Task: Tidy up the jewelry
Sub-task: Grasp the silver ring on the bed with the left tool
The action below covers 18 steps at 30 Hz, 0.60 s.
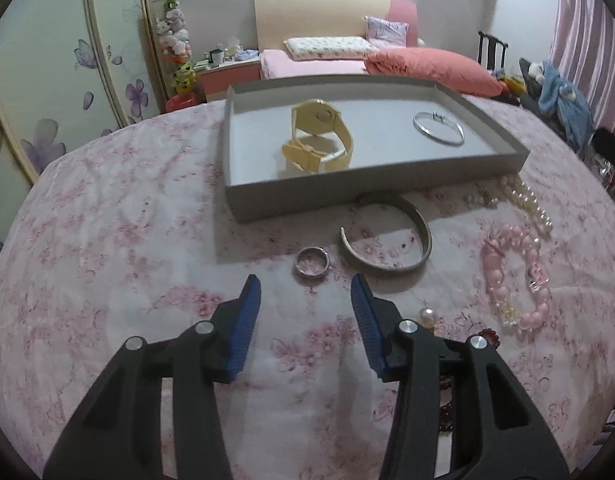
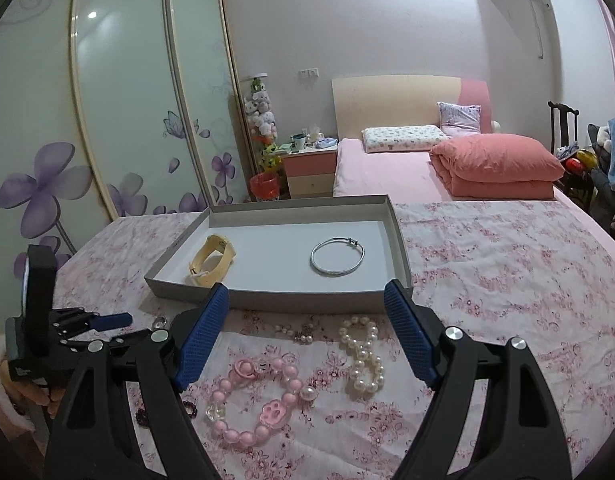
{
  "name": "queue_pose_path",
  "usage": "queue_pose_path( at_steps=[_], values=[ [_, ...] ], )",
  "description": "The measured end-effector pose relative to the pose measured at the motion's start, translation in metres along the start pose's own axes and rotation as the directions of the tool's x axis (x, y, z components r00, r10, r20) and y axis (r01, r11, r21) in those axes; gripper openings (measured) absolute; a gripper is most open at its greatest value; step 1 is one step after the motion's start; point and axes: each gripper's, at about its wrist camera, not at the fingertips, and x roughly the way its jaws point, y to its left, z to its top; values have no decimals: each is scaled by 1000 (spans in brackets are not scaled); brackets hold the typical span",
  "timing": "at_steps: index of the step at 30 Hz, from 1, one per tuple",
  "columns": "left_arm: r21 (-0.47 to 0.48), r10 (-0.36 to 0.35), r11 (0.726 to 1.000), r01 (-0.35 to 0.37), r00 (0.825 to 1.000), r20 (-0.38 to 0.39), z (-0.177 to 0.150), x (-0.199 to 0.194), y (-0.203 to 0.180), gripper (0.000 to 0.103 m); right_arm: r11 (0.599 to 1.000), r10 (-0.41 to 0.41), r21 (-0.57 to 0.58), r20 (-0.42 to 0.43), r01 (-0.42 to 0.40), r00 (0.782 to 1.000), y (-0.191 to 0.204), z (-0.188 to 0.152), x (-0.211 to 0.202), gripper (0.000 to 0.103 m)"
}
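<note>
A grey shallow box (image 1: pixel 427 168) (image 2: pixel 275 300) on the floral cloth holds a cream watch (image 1: pixel 319 140) (image 2: pixel 211 264) and a thin silver bangle (image 1: pixel 438 127) (image 2: pixel 337 258). In front of it lie a silver ring (image 1: pixel 312 261), a wide silver cuff (image 1: pixel 387 236), a pink bead bracelet (image 1: pixel 515 280) (image 2: pixel 253 400), a white pearl bracelet (image 1: pixel 527 200) (image 2: pixel 363 356) and a loose pearl (image 1: pixel 427 315). My left gripper (image 1: pixel 305 288) is open and empty, just short of the ring. My right gripper (image 2: pixel 307 294) is open and empty above the pink and pearl bracelets.
A dark red bead bracelet (image 2: pixel 187 408) lies at the near edge, partly hidden. My left gripper's body (image 2: pixel 67 328) shows at the left of the right wrist view. Beyond the table are a bed (image 2: pixel 427 168), a nightstand (image 2: pixel 311 168) and a wardrobe (image 2: pixel 127 100).
</note>
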Motion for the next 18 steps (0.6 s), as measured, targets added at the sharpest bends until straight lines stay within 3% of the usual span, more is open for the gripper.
queue_pose_path(
  at_steps=[3, 13, 18],
  values=[
    [3, -6, 1000, 6, 1000, -29, 2, 11, -4, 41, 1000, 0, 2, 4, 0, 1000, 0, -1, -2, 80],
    [-18, 7, 1000, -7, 1000, -11, 13, 21, -6, 22, 1000, -13, 26, 3, 13, 1000, -9, -4, -3, 81],
    [-34, 28, 999, -29, 1000, -4, 13, 20, -3, 22, 999, -23, 41, 1, 23, 1000, -14, -6, -3, 81]
  ],
)
